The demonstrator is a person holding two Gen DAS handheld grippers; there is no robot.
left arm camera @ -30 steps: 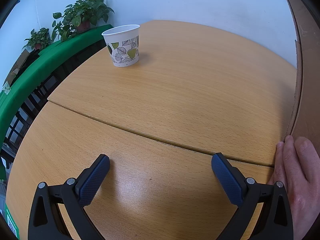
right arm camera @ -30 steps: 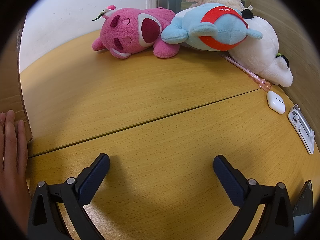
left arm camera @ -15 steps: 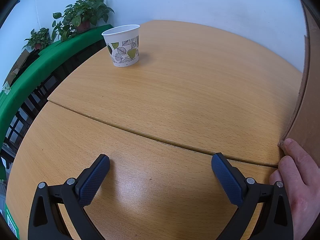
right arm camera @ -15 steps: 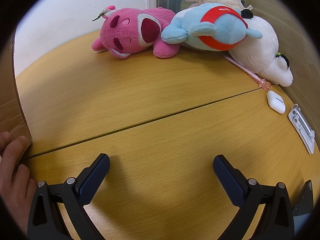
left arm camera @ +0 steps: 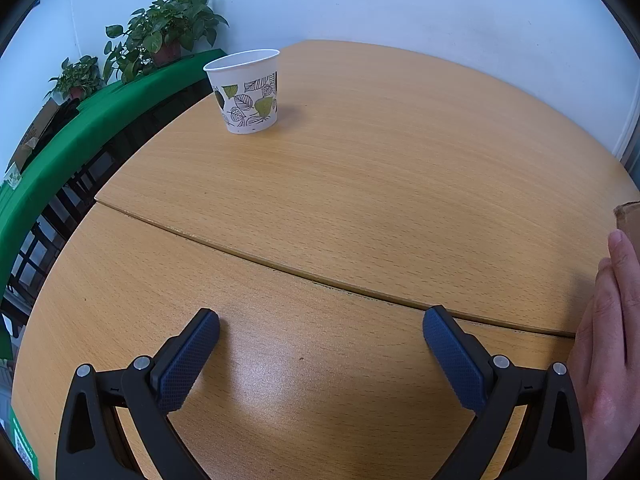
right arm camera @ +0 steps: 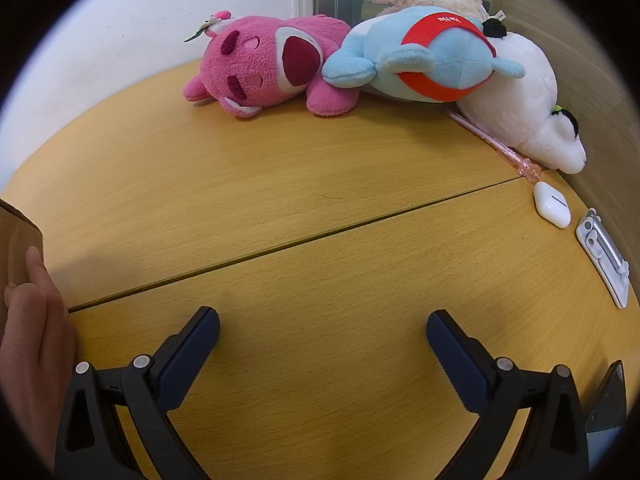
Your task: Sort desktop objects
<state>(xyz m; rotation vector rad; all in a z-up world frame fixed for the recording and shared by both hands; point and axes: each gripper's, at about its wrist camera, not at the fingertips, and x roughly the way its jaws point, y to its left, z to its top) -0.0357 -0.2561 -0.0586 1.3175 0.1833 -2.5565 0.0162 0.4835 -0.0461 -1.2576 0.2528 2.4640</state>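
Observation:
My left gripper (left arm camera: 320, 324) is open and empty, low over the wooden table (left arm camera: 360, 184). A leaf-patterned paper cup (left arm camera: 246, 92) stands upright far ahead of it. My right gripper (right arm camera: 322, 326) is open and empty. Far ahead of it lie a pink plush (right arm camera: 264, 68), a blue and red plush (right arm camera: 424, 60) and a white plush (right arm camera: 528, 112). A pink pen (right arm camera: 496, 146), a white earbuds case (right arm camera: 552, 204) and a silver clip-like holder (right arm camera: 604, 256) lie at the right. A bare hand (left arm camera: 612, 320) holds a cardboard box (left arm camera: 630, 220) between the grippers; the box also shows in the right wrist view (right arm camera: 16, 248).
Potted plants (left arm camera: 168, 40) stand on a green ledge (left arm camera: 80, 128) beyond the table's left edge. A white wall runs behind the table. A dark flat object (right arm camera: 608, 400) lies at the right near edge. A seam (right arm camera: 280, 244) crosses the tabletop.
The cardboard box has been lowered and tilted away, uncovering more table and wall. The hand on it has shifted its hold. Both grippers have stayed still and open.

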